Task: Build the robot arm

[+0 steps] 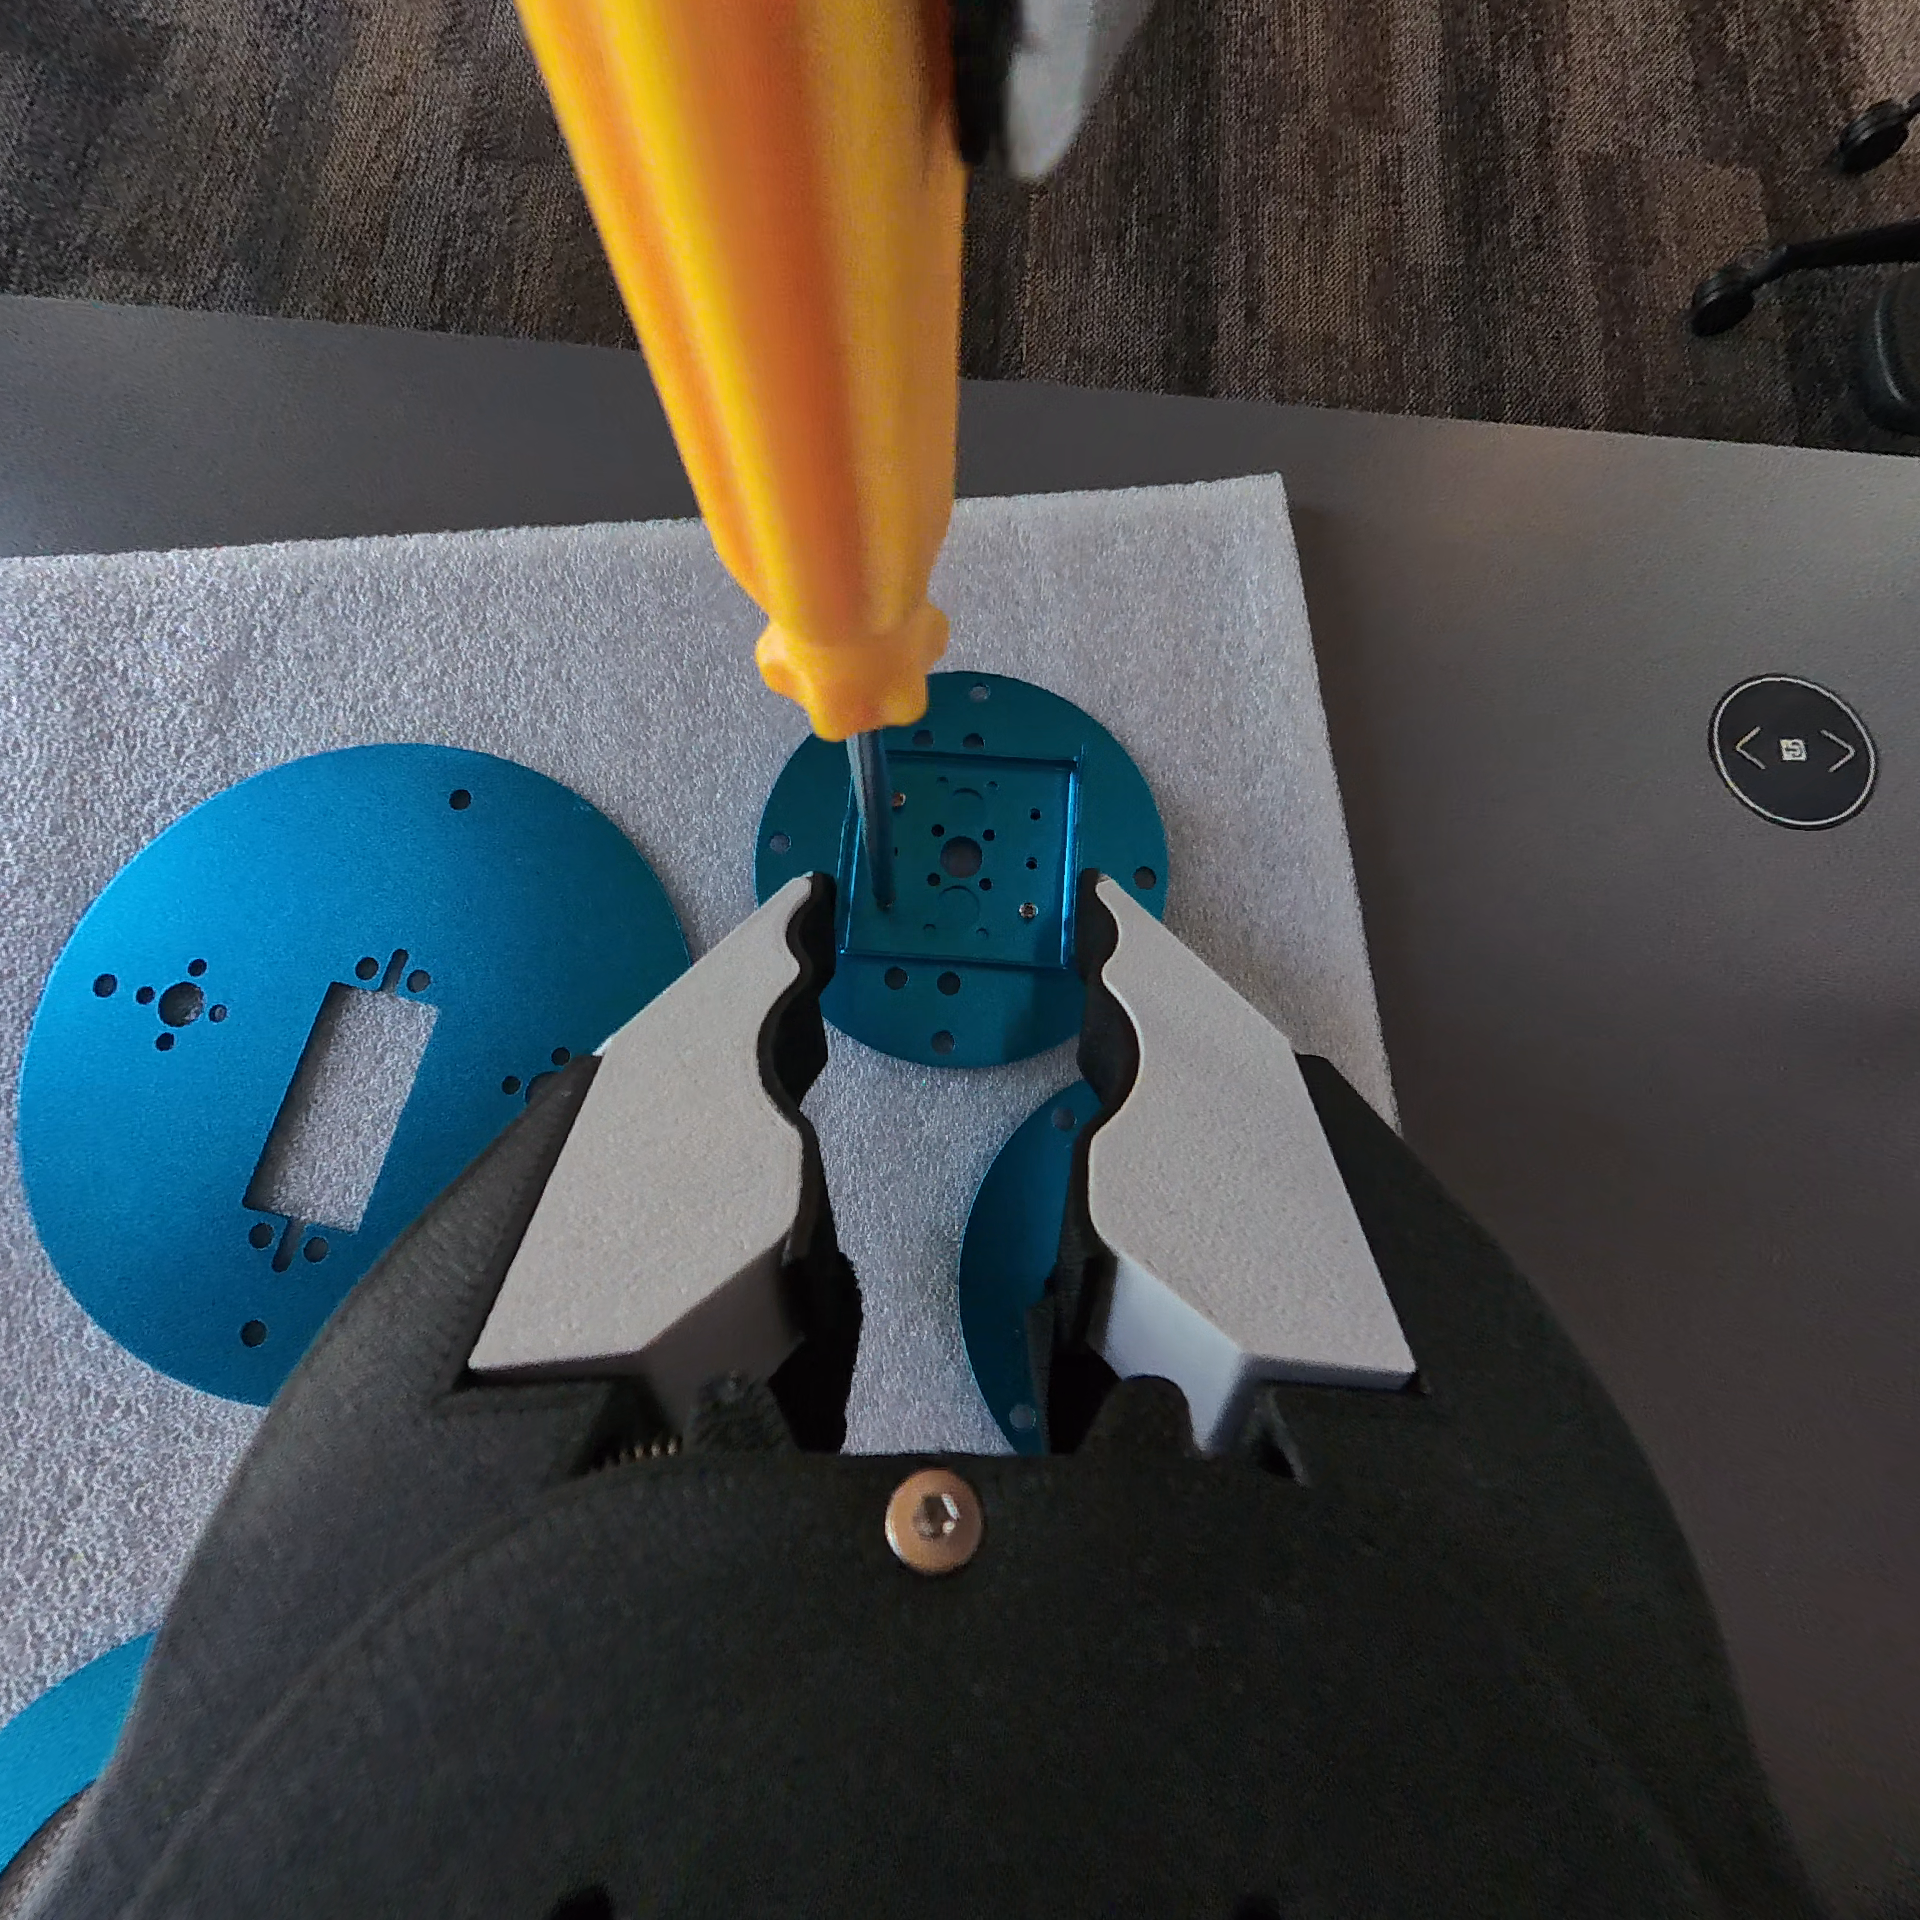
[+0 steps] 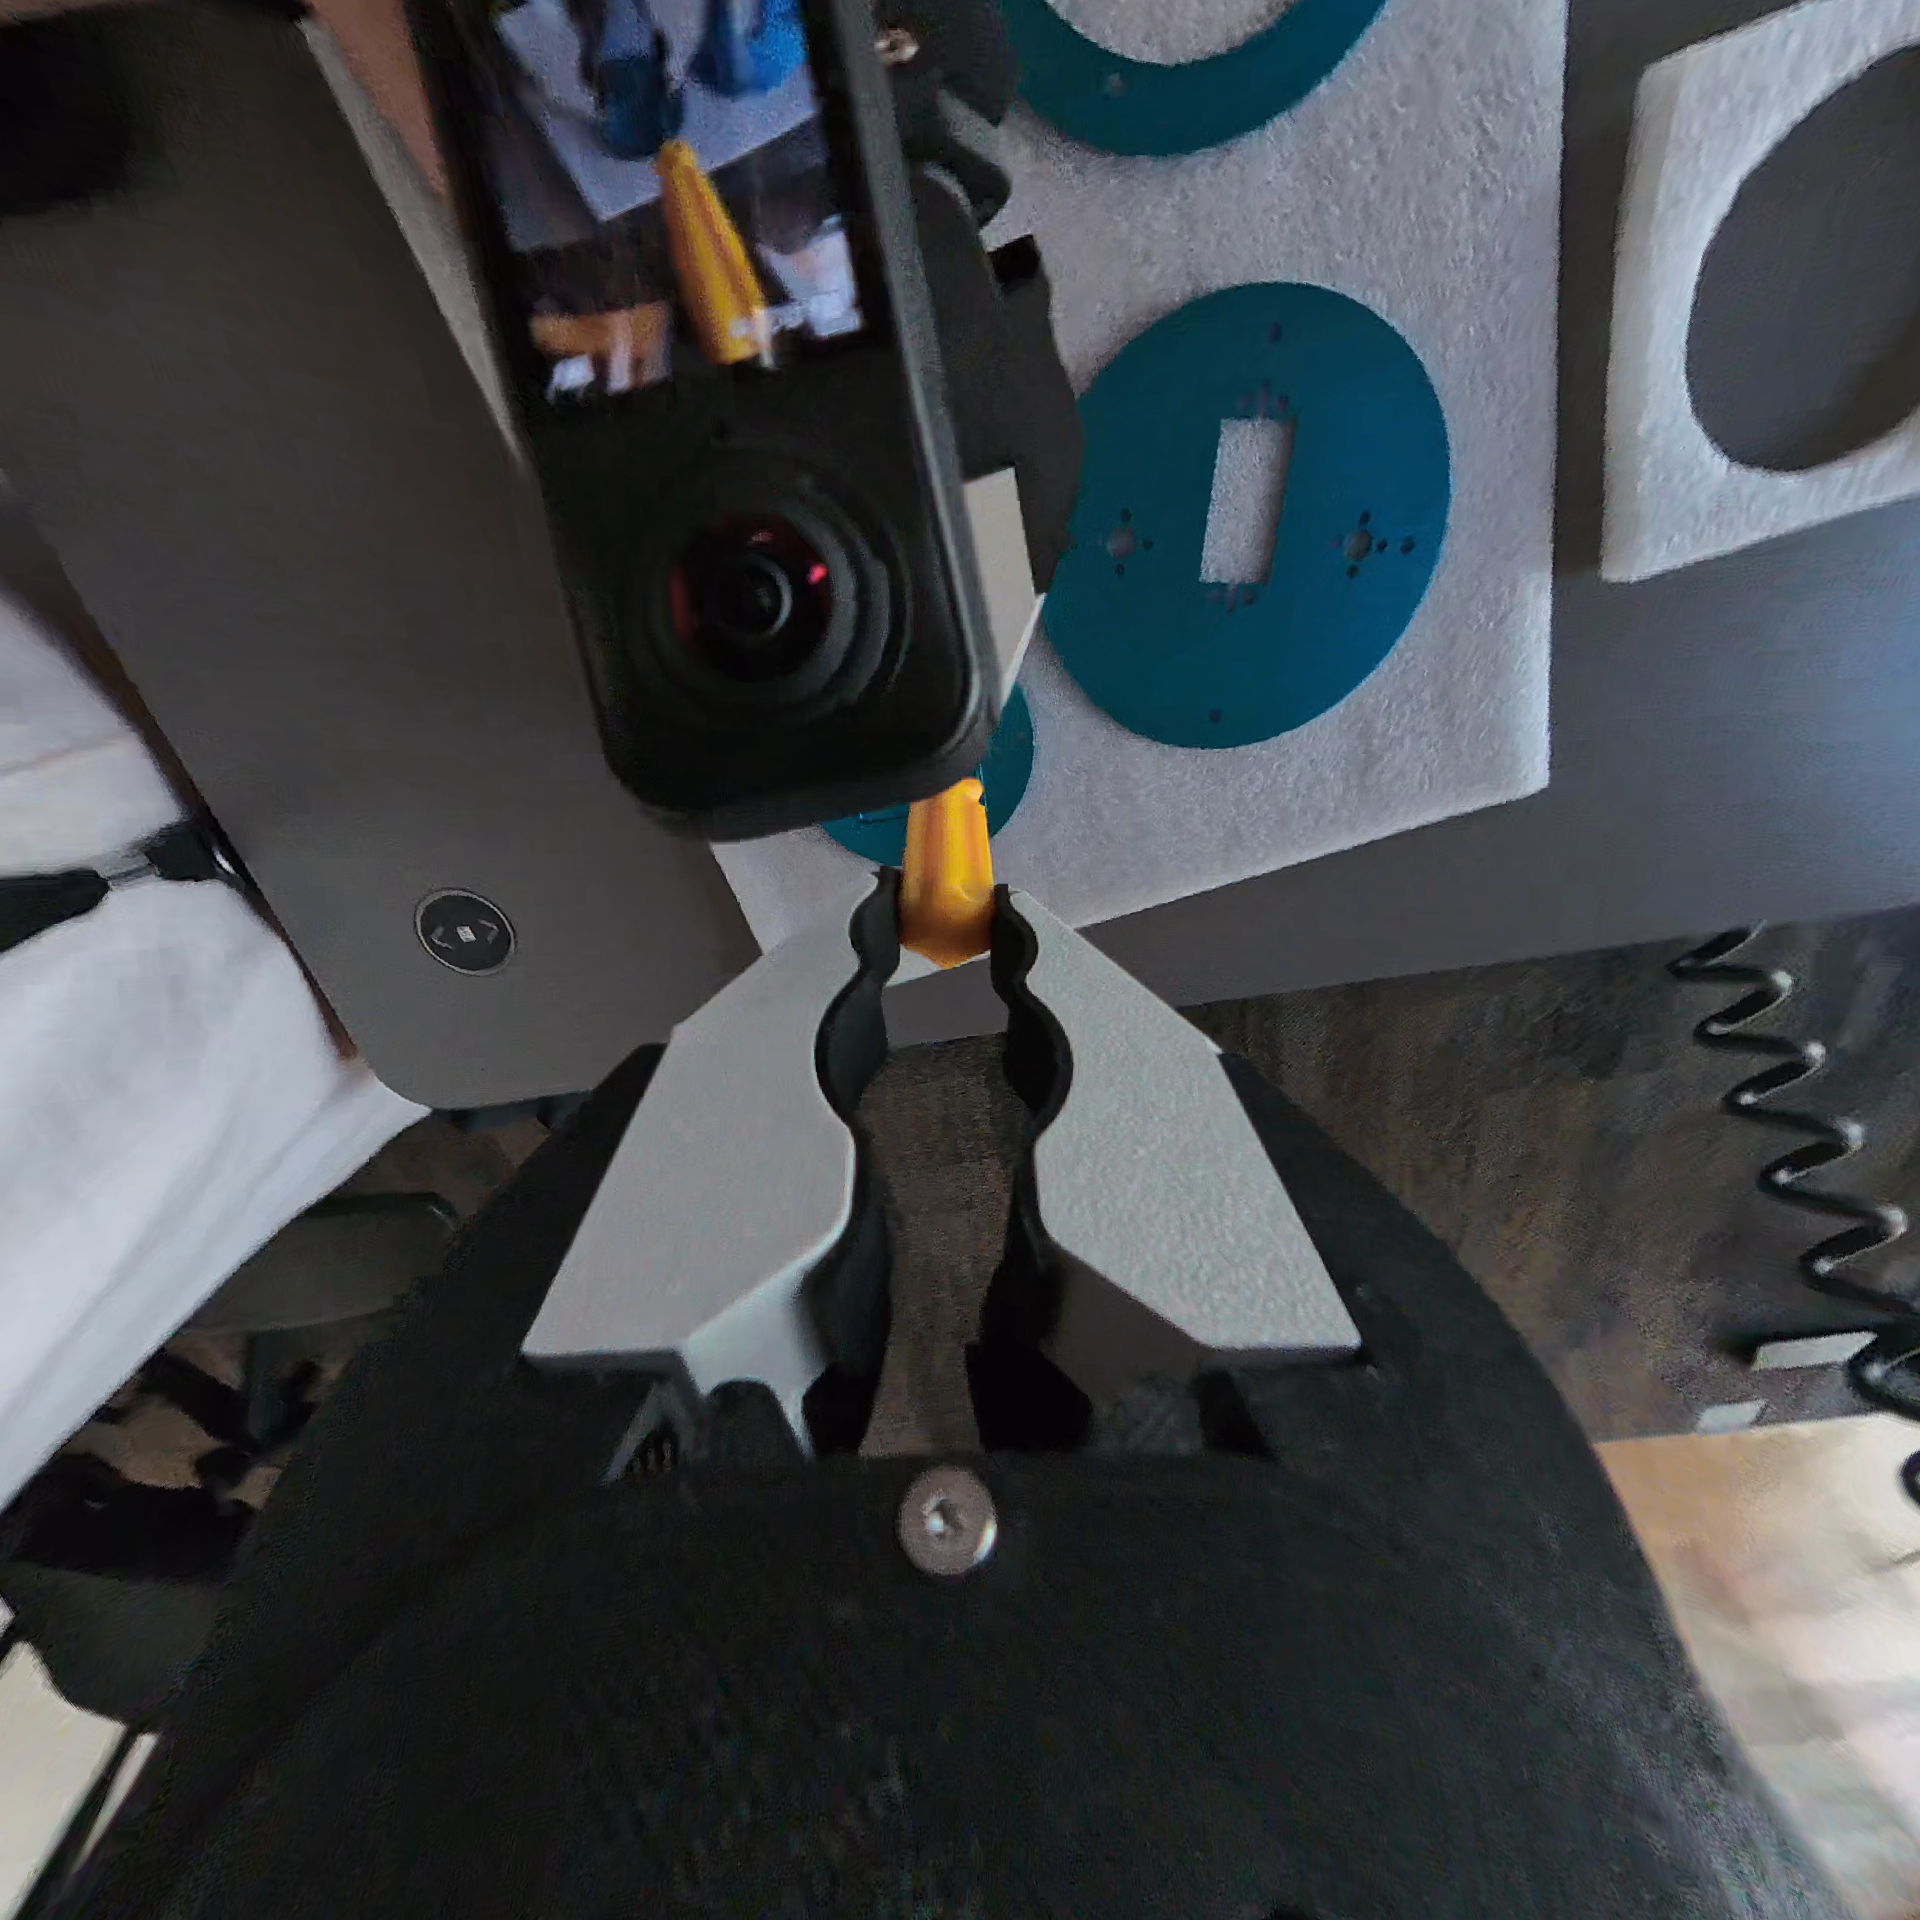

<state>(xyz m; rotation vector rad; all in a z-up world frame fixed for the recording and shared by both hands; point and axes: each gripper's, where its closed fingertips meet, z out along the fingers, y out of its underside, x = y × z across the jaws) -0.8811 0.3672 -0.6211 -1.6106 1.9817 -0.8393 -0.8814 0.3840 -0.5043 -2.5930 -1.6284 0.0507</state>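
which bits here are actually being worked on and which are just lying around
In use:
- left gripper, fingers clamped on the square blue bracket
- small blue disc under the bracket
- right gripper, shut on the yellow screwdriver, tip inside the bracket

Lying about:
- large blue slotted disc
- blue ring
- foam sheet
- white foam block with a round cutout

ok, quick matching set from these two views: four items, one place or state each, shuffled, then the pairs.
1. left claw
2. right claw
3. screwdriver tip
4. large slotted disc

A. flat on white foam
B. shut on yellow handle
C. gripping square blue bracket's sides
D. inside the bracket, at a corner hole

Pairs: 1-C, 2-B, 3-D, 4-A
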